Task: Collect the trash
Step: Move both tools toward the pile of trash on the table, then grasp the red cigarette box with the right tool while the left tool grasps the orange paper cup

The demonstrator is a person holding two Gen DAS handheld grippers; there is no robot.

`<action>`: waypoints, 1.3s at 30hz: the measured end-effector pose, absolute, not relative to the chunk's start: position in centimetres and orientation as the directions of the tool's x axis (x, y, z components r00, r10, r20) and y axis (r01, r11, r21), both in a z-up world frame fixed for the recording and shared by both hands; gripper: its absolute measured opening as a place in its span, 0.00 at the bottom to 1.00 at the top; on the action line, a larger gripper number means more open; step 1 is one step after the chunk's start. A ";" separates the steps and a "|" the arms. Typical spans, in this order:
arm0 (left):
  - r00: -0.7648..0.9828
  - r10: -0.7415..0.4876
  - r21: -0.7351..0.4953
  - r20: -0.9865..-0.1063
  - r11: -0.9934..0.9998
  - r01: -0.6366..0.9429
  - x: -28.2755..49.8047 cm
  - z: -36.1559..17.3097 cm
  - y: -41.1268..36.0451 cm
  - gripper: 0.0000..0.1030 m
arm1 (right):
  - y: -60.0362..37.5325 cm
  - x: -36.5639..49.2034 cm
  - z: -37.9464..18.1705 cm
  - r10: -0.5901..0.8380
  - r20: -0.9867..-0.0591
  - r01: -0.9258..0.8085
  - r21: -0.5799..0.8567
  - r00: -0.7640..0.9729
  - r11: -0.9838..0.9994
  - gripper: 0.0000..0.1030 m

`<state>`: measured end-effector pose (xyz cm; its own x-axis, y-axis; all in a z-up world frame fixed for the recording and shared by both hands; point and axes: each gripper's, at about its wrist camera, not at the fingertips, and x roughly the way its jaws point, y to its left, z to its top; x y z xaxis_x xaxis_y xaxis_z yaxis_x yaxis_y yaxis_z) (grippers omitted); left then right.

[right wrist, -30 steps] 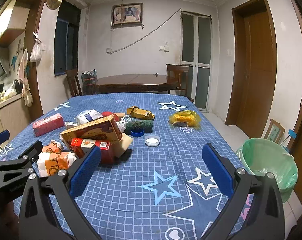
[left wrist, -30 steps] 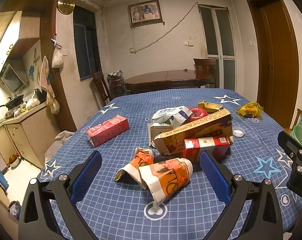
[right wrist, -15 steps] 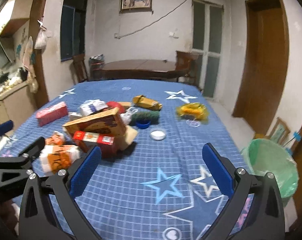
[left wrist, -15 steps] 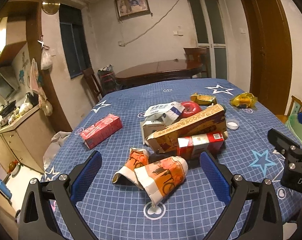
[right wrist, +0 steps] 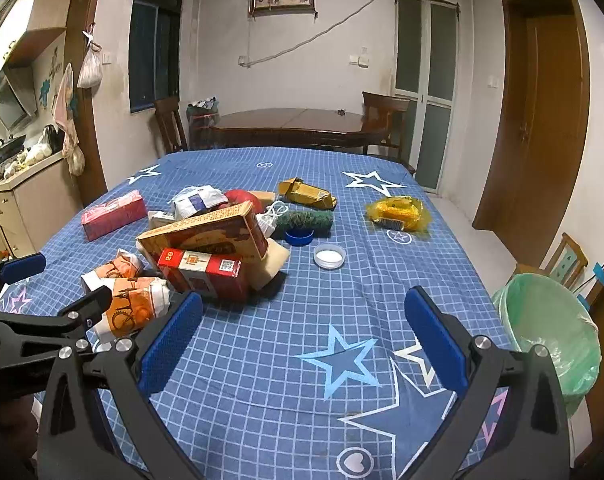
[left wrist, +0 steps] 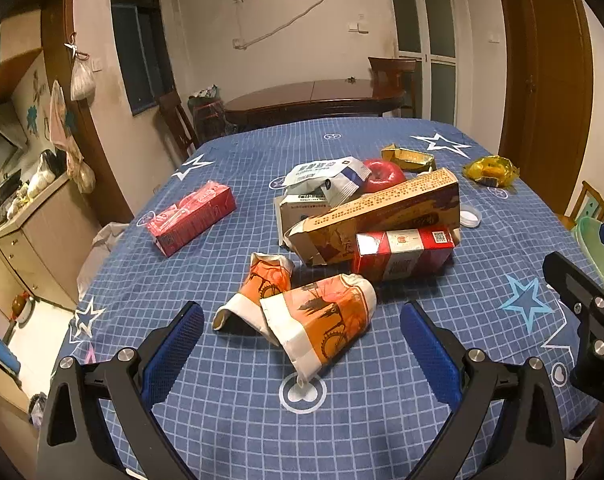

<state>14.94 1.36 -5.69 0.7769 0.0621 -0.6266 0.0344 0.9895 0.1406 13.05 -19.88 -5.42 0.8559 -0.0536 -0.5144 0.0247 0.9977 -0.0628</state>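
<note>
The left hand-held gripper (left wrist: 302,336) hangs with its blue pads spread wide and empty, just above the near edge of the worktop (left wrist: 382,432) under its blue checked, star-printed cloth. Straight ahead, between the pads' line of sight, lies a crushed orange-and-white paper cup (left wrist: 322,326), its long axis running from near-left to far-right, with a second crumpled cup (left wrist: 262,284) touching its far-left side. The left arm is plainly nearer these. The right hand-held gripper (right wrist: 302,332), also apart and empty, points over bare cloth; the green-lined waste bin (right wrist: 550,332) stands off its right. A red carton (right wrist: 204,270) reads "28"; other print is illegible.
</note>
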 end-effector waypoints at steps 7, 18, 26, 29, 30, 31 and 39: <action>0.778 0.060 0.134 -0.626 0.991 0.031 14.9 -5.6 1.5 0.95 | -19.7 12.9 -5.5 -0.046 -0.516 0.021 -0.054 0.855 0.998 0.95; 0.784 0.084 0.158 -0.615 0.987 0.019 15.1 -5.7 2.3 0.95 | -19.6 13.5 -5.1 -0.018 -0.506 -0.023 -0.075 0.862 0.997 0.95; 0.736 0.026 0.061 -0.676 0.998 0.020 15.9 -7.3 8.9 0.95 | -18.9 16.4 -5.1 0.079 -0.522 -0.162 -0.115 0.849 0.980 0.94; 0.729 0.029 0.036 -0.684 0.999 -0.006 16.1 -7.6 10.9 0.95 | -18.6 17.9 -5.5 0.168 -0.552 -0.258 -0.089 0.816 0.962 0.93; 0.728 0.036 0.036 -0.685 0.999 -0.015 16.1 -7.7 11.3 0.95 | -18.3 18.7 -5.7 0.212 -0.572 -0.312 -0.080 0.792 0.947 0.92; 0.725 0.041 0.034 -0.687 0.999 -0.024 16.2 -7.8 11.7 0.95 | -18.1 19.4 -5.9 0.238 -0.589 -0.352 -0.084 0.772 0.932 0.92; 0.704 0.043 0.017 -0.709 0.999 -0.043 17.1 -8.8 12.5 0.95 | -14.1 23.4 -7.6 0.295 -0.718 -0.643 -0.270 0.630 0.716 0.72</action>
<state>17.06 12.53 -8.75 0.7037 0.0426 -0.7093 -0.0430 0.9989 0.0173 23.40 -14.15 -7.55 0.6301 0.2949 -0.7184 -0.6434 0.7162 -0.2703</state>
